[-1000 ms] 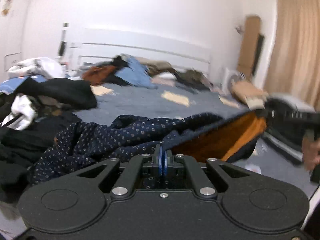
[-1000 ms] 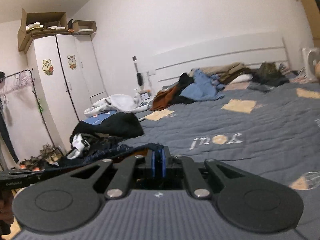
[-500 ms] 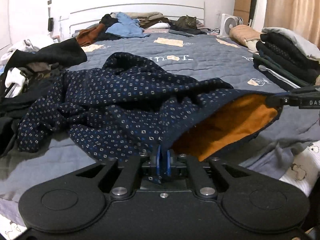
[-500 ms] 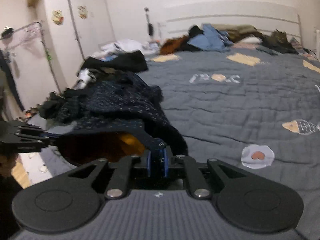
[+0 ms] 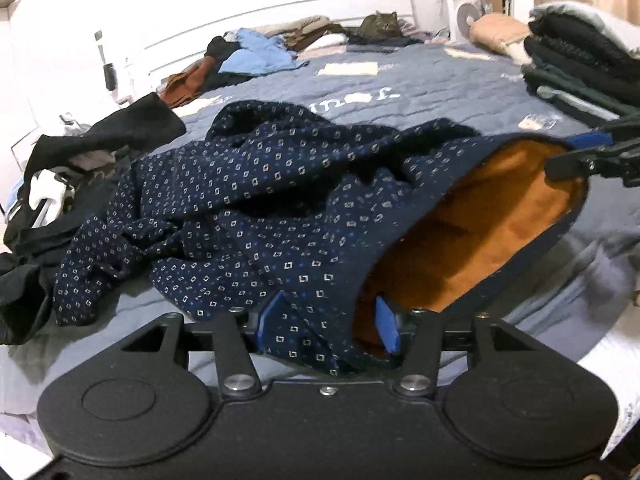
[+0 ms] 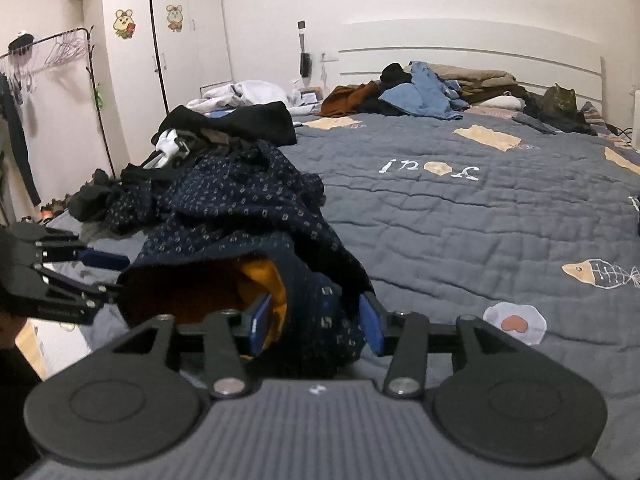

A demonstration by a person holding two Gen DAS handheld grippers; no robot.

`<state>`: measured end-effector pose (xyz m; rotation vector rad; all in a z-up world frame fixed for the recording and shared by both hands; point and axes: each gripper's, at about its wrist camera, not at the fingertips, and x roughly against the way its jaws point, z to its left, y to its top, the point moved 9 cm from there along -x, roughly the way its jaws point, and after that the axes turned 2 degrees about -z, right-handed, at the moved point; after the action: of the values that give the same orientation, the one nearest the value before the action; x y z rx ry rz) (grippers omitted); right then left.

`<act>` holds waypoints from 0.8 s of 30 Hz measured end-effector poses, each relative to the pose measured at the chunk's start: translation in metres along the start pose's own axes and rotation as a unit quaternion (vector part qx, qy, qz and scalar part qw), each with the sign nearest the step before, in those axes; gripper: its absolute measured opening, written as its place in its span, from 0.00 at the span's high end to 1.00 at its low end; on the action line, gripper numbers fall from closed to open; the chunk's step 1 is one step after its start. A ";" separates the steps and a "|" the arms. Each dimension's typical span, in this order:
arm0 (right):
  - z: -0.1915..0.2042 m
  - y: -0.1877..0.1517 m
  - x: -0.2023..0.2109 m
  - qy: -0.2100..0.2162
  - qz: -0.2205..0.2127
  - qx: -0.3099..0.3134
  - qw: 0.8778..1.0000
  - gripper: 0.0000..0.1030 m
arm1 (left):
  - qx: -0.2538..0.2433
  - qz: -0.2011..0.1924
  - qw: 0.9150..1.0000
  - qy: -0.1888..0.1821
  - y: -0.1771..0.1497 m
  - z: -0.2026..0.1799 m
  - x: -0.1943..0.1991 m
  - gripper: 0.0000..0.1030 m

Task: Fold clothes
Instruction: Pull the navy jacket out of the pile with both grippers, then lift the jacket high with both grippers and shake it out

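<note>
Clothes first: the dotted navy garment (image 5: 248, 200) lies crumpled near the bed's (image 6: 460, 216) front edge. Left gripper (image 5: 328, 326) and right gripper (image 6: 314, 326) have just been opening, jaws half apart, hem loose between them. Better spread it flat before folding.

The room is lit evenly and softly, with weak shadows. Both views bend strongly at the edges. Far parts look slightly blurred.
</note>
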<state>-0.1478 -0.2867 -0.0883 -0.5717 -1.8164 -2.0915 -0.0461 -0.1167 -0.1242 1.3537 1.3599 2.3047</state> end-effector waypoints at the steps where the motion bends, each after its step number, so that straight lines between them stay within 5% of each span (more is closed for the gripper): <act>1: 0.000 0.000 -0.004 -0.003 0.003 0.000 1.000 0.54 | 0.001 0.003 1.000 0.005 -0.001 0.001 -0.002 0.52; 3: 0.000 -0.002 -0.011 -0.011 0.011 -0.002 1.000 0.54 | 0.006 0.008 1.000 0.010 -0.002 0.004 -0.006 0.59; 4: 0.000 -0.003 -0.013 -0.011 0.014 -0.003 1.000 0.54 | 0.010 0.010 1.000 0.008 -0.002 0.006 -0.007 0.67; 5: 0.001 -0.005 -0.016 -0.010 0.018 -0.003 1.000 0.58 | 0.018 0.015 1.000 0.002 -0.004 0.007 -0.008 0.88; 6: -0.001 -0.006 -0.018 -0.014 0.021 -0.008 1.000 0.62 | 0.026 0.017 1.000 0.000 -0.004 0.009 -0.008 0.92; 8: -0.007 -0.007 -0.021 -0.025 0.026 -0.023 0.999 0.85 | 0.042 0.016 0.999 0.001 -0.004 0.015 -0.008 0.96; 16: -0.010 0.029 0.010 -0.027 -0.039 -0.054 0.997 0.89 | 0.056 -0.059 0.996 0.031 0.033 0.038 0.024 0.97; 24: 0.008 0.118 0.066 -0.033 -0.129 -0.017 0.991 0.89 | 0.018 -0.171 0.983 0.062 0.143 0.070 0.115 0.97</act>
<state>-0.1476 -0.2946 0.0471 -0.4383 -1.9862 -2.2977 -0.0177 -0.0966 0.0692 0.9104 1.5387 2.1686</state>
